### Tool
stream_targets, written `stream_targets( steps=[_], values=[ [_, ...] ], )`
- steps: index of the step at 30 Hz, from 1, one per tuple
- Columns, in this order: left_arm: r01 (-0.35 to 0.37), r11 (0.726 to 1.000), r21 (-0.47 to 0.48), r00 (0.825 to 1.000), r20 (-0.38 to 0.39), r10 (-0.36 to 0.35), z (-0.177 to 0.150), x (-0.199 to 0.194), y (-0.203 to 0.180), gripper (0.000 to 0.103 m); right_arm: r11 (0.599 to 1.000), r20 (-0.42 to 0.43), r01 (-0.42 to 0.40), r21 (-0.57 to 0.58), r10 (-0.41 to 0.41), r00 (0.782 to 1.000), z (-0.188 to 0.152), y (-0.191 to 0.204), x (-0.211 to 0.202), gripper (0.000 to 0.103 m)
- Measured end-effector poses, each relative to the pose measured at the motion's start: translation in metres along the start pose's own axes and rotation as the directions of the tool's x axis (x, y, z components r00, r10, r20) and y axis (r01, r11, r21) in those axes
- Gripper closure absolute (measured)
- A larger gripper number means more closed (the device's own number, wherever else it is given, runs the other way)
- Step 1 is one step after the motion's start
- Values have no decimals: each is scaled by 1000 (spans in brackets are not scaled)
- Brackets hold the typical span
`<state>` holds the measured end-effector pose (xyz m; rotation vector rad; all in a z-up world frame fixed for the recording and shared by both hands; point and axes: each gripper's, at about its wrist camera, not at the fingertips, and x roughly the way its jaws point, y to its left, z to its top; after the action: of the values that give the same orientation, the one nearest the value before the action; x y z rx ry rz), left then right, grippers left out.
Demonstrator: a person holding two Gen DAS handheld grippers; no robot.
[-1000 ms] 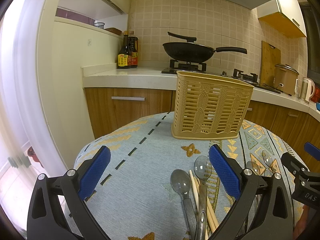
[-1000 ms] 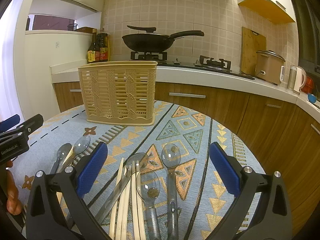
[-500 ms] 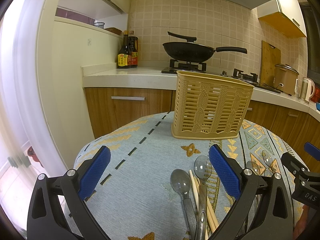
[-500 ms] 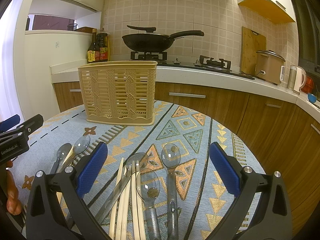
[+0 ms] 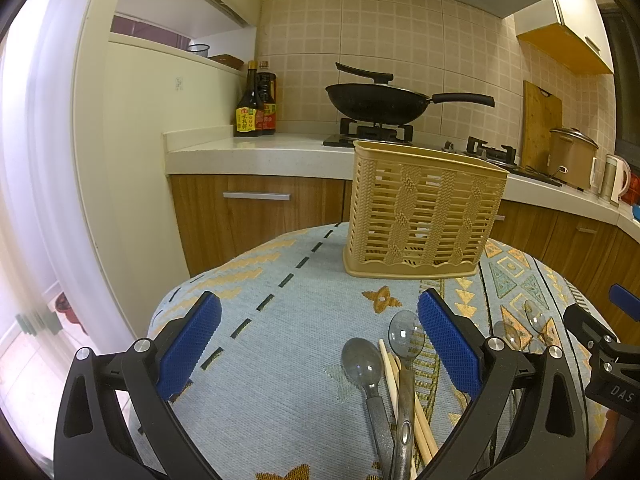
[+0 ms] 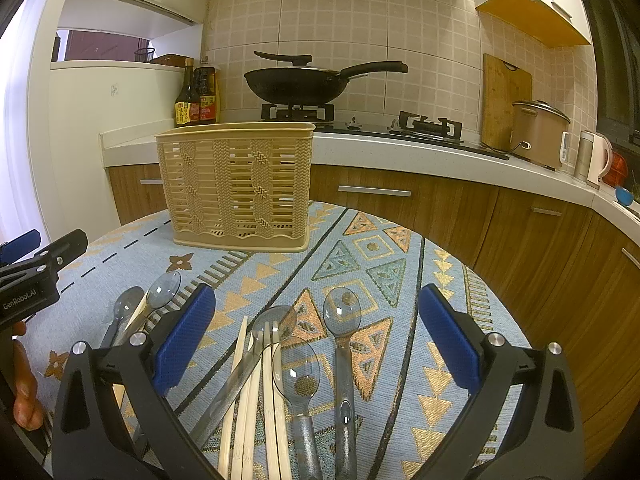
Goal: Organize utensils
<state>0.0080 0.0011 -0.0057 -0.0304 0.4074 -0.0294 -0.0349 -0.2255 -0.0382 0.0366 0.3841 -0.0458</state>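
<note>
Between basket [image 6: 236, 188] and table edge [image 5: 172, 296], spoons [image 6: 342, 344] and chopsticks [image 6: 256, 392] lie under both grippers' wide, empty jaws.

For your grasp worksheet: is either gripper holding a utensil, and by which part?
Neither. The left gripper and right gripper are both open above the spoons and chopsticks.

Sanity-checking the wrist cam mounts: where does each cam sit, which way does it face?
Left wrist: sits behind the open left gripper, low over the table, facing the basket and stove; shows its own fingers, plus the right gripper at the right edge.
Right wrist: behind the open right gripper, facing the basket from further right; shows its fingers, the left gripper and a hand at the left edge.
Shared: basket, wok, spoons, chopsticks.
</note>
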Motion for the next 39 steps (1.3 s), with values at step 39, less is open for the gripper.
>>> stream_targets(
  steps=[39],
  values=[
    [137, 985, -102, 984, -103, -148, 9, 2, 45, 8, 996, -79, 18, -90, -26, 997, 5, -2, 0, 6]
  ],
)
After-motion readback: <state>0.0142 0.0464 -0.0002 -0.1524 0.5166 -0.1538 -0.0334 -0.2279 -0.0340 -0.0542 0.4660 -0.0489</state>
